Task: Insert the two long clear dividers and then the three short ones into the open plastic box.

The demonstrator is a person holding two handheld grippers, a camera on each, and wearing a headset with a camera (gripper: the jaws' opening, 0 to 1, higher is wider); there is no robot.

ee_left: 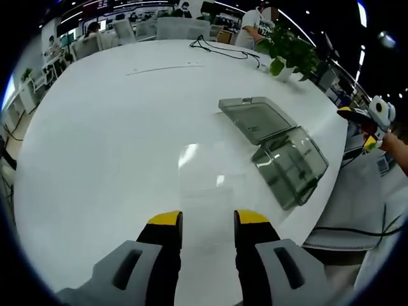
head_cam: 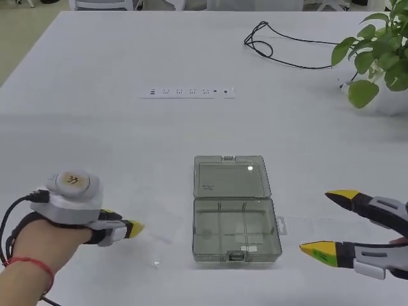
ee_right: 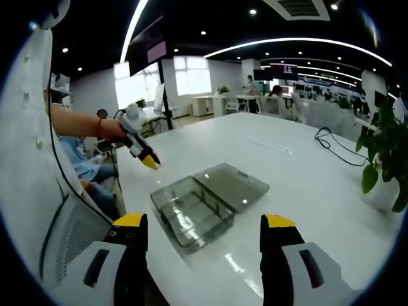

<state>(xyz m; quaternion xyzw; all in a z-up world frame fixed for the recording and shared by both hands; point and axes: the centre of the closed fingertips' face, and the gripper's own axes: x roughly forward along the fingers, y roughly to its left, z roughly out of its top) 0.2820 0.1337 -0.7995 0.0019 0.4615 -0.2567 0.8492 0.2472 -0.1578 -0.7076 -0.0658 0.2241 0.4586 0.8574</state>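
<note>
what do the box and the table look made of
Table: smooth white top with some gloss, perhaps laminate; bright reflections lie on it. Box: see-through smoky plastic, glossy; the table shows through it and its lid glints.

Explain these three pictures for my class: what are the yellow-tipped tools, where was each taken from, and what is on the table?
No robot here: a person holds a hand tool with two yellow-tipped fingers in each hand, the left gripper and right gripper. One picture comes from a headset camera looking down; the others from cameras riding on each tool. On the white table lie an open clear box, a power strip, a cable and a plant. Both hold nothing.
</note>
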